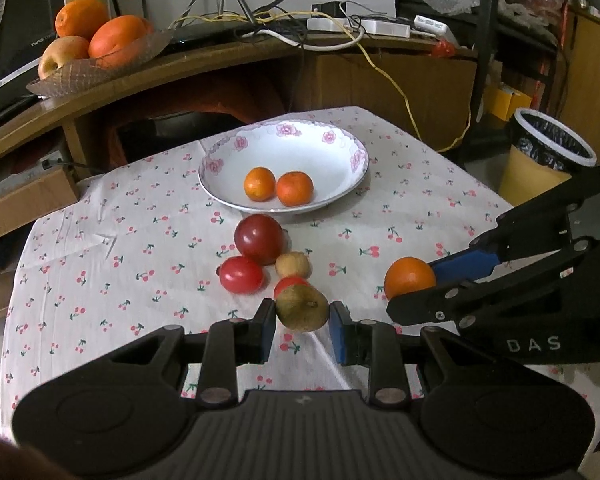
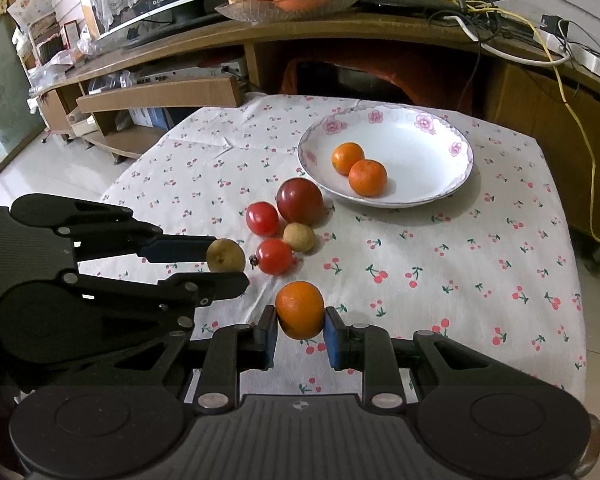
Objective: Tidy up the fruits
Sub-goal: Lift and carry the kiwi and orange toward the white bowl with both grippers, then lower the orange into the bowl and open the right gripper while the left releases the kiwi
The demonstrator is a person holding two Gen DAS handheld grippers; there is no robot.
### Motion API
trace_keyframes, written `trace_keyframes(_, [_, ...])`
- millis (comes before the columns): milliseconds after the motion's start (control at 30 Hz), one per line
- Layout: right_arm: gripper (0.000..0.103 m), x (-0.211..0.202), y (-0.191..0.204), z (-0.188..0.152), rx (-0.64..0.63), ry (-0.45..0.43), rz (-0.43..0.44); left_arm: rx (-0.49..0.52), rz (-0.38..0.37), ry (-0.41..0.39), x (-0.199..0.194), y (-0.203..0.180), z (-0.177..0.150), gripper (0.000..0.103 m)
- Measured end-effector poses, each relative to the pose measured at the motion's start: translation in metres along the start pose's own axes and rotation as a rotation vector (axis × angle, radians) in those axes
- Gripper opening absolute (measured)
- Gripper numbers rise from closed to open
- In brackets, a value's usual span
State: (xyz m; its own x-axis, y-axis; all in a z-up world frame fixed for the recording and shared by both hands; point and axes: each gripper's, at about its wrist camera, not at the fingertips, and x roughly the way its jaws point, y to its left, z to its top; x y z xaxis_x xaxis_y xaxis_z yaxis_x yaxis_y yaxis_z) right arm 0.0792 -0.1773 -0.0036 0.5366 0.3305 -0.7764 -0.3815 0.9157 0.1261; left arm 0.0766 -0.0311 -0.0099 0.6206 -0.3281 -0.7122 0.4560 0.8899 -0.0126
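Note:
A white flowered bowl (image 1: 340, 148) holds two small oranges (image 1: 278, 186) on the cherry-print tablecloth. In front of it lie a dark red plum (image 1: 259, 239), two red tomatoes (image 1: 242, 275) and a small brown fruit (image 1: 293, 265). My left gripper (image 1: 302, 318) is shut on a brown-green fruit (image 1: 302, 308), which also shows in the right wrist view (image 2: 225, 255). My right gripper (image 2: 300, 330) is shut on an orange (image 2: 300, 309), seen in the left wrist view (image 1: 409, 277) at the right.
A glass dish of large oranges and an apple (image 1: 96, 56) sits on the wooden shelf behind the table. Cables and power strips (image 1: 340, 26) lie on that shelf. A lined bin (image 1: 548, 148) stands to the right of the table.

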Motion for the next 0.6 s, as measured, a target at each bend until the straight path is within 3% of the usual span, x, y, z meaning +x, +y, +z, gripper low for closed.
trace_keyframes(267, [0.024, -0.002, -0.008, 0.01, 0.028, -0.03, -0.011, 0.002, 0.0, -0.026, 0.002, 0.001, 0.015, 0.034])
trace_keyframes(600, [0.025, 0.003, -0.032, 0.044, 0.081, -0.094, -0.039, 0.013, 0.027, -0.074, 0.021, 0.01, 0.059, 0.034])
